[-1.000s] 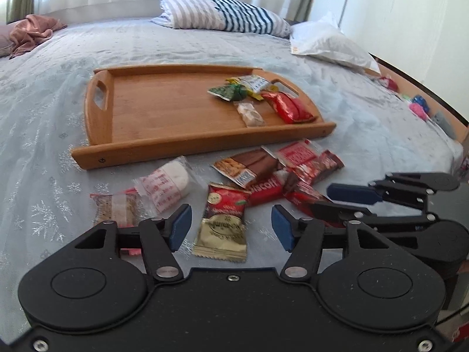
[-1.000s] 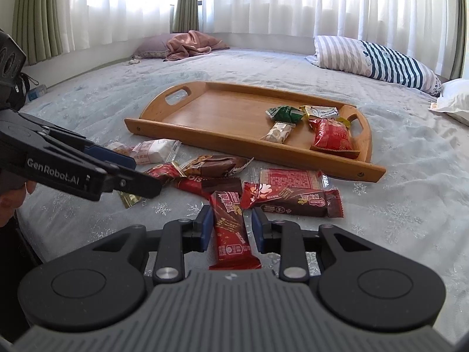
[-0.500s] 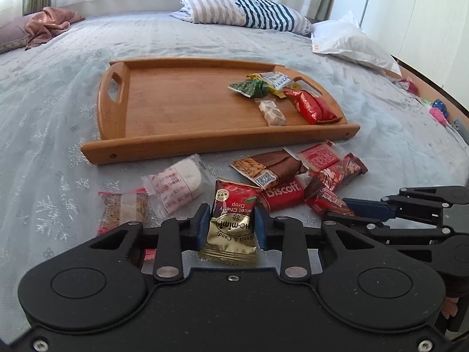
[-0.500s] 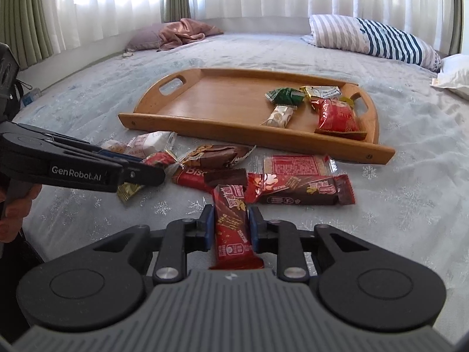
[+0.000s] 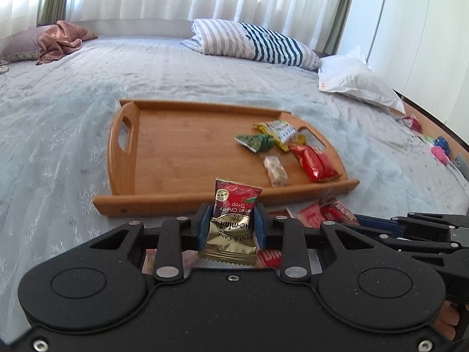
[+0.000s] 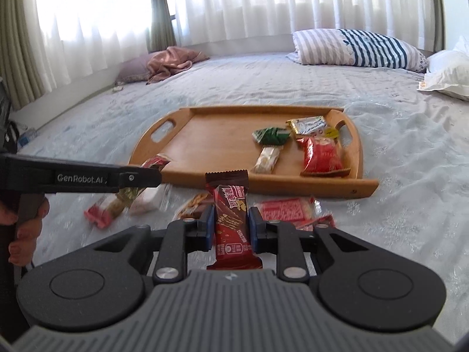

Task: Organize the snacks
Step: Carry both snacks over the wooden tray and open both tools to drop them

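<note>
tray [image 5: 164,146]: smooth wood | candy packet [image 5: 231,223]: glossy foil | bedspread [image 5: 58,117]: matt cloth

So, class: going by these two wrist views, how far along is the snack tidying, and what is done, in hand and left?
Done: four snacks lie at the right end of the wooden tray, among them a red packet and a green one.
In hand: the left tongs grip a cherry drop sachet; the right tongs grip a red wafer bar.
Left: several wrappers on the bedspread.

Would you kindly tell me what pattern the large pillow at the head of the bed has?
Grey and dark teal stripes on white pillow, clearest in right wrist view.
</note>
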Available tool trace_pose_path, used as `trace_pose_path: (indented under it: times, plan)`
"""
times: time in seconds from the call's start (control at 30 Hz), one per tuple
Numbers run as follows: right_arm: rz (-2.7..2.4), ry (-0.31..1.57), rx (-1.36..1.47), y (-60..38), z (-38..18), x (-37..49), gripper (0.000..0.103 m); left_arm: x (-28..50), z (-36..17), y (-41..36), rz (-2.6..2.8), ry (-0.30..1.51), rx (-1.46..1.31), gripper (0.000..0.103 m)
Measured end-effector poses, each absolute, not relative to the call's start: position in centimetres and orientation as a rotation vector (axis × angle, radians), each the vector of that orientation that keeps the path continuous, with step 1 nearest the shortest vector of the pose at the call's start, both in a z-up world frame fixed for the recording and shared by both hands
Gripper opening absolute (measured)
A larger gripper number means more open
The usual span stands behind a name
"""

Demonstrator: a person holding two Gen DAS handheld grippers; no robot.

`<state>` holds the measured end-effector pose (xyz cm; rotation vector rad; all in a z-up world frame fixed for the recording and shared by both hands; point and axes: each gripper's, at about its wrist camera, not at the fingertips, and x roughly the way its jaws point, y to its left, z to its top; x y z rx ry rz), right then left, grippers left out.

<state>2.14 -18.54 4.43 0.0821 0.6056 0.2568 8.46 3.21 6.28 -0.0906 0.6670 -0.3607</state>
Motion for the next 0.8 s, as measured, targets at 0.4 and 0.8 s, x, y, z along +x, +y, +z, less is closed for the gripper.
trace_pose_path:
  times: [0.4, 0.8]
  plan:
    - [0.211, 0.580, 0.354, -19.3, 4.9, 10.2, 0.028, 14.2, 7.1, 2.6, -0.247, 0.633, -0.133, 0.029]
    - [0.166, 0.632, 0.414, -18.4, 2.1, 15.6, 0.028, 19.6, 4.2, 1.4, -0.173, 0.701, -0.167, 0.029]
